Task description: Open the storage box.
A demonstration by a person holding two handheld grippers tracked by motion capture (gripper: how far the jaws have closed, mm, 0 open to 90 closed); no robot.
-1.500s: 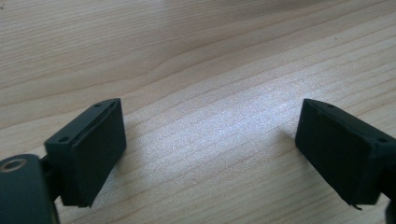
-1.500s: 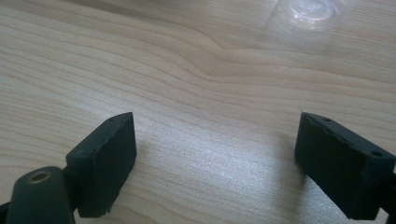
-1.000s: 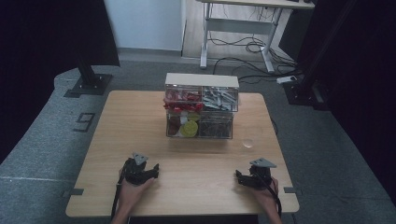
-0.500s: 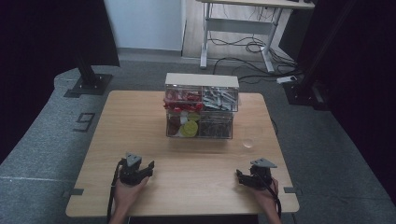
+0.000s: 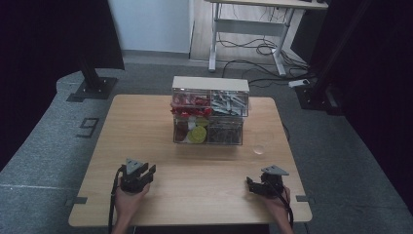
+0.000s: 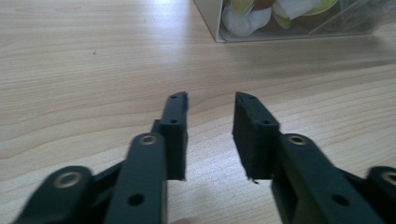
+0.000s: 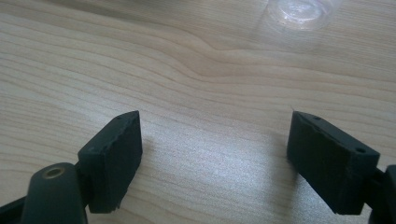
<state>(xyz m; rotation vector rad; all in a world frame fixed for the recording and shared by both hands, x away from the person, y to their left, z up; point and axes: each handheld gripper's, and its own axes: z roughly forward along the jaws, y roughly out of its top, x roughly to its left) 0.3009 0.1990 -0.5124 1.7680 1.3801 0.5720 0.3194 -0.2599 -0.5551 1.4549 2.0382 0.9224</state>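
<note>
Honestly nothing's really started here as far as I can judge. My left gripper (image 5: 138, 175) sits low near the front edge of the table (image 5: 146, 122), jaws parted a modest gap with nothing between them, pointed toward the clear drawer box (image 5: 209, 111) mid-table; in the left gripper view I catch its lower corner (image 6: 289, 21) with white and yellow bits inside, well ahead of me. Drawers all look shut, so any opening or picking is still to do. Loads of bare wood between me and the box, so there's an easy run forward. Over on the right, my right gripper (image 5: 263, 185) is spread wide and empty too, close to the front-right corner, so not much margin behind it. The small clear cup (image 7: 299, 9) sits ahead of it, near the box's right side.
</note>
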